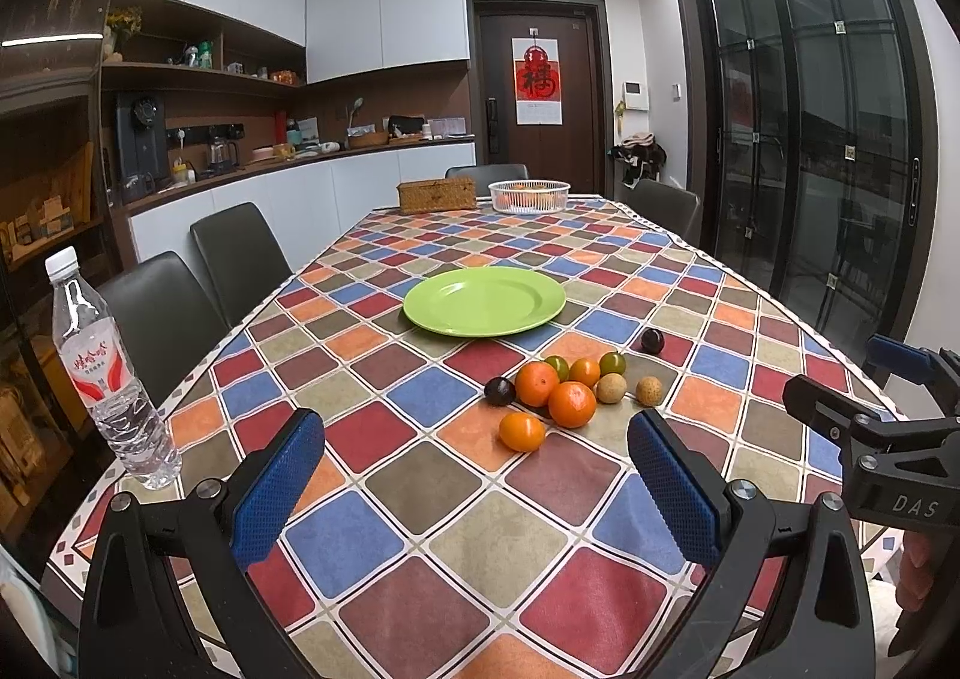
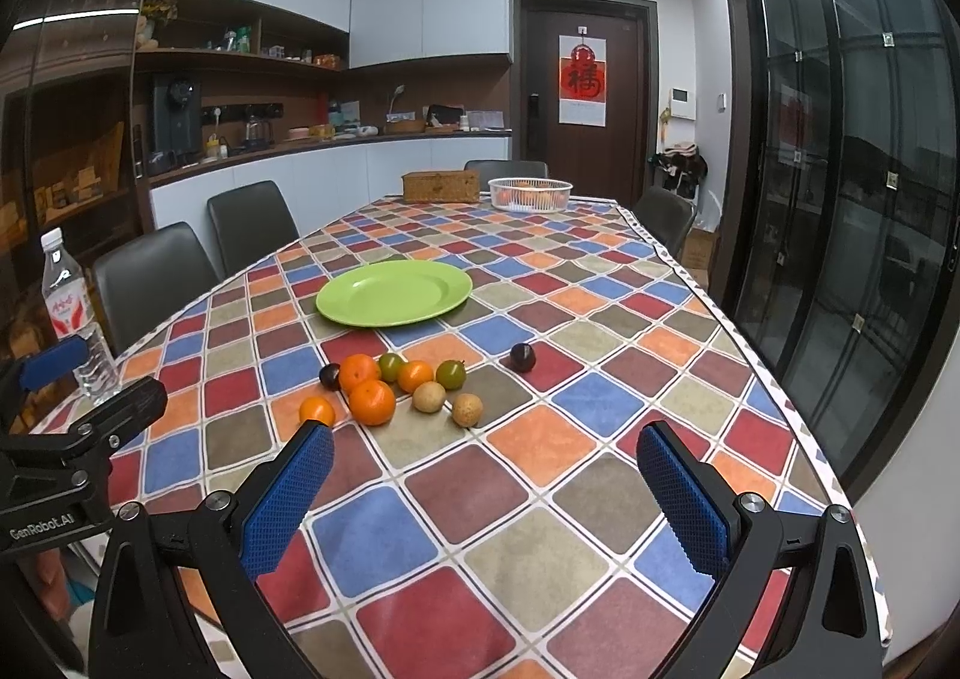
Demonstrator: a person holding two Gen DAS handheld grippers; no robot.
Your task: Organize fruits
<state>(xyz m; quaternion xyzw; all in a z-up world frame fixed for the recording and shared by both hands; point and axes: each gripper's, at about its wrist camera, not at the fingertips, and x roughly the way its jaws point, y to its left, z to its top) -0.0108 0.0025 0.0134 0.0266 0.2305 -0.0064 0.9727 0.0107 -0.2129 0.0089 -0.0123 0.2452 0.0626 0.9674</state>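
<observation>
Even ceiling light, soft shadows; glare on glass doors (image 1: 840, 139); strong fisheye bending, dark vignetted corners; sharp focus

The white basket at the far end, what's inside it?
The white basket holds some orange fruits, glimpsed over its rim and through its slats. Their number and anything beneath are hidden.

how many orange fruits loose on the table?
4. Smallest nearest the camera; largest pair touching mid-cluster; one behind, between two green fruits. More lie in the far white basket, uncountable.

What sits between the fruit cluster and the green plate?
Nothing: only bare checkered tablecloth separates the fruit cluster from the round green plate, clearest in the left wrist view.
</observation>
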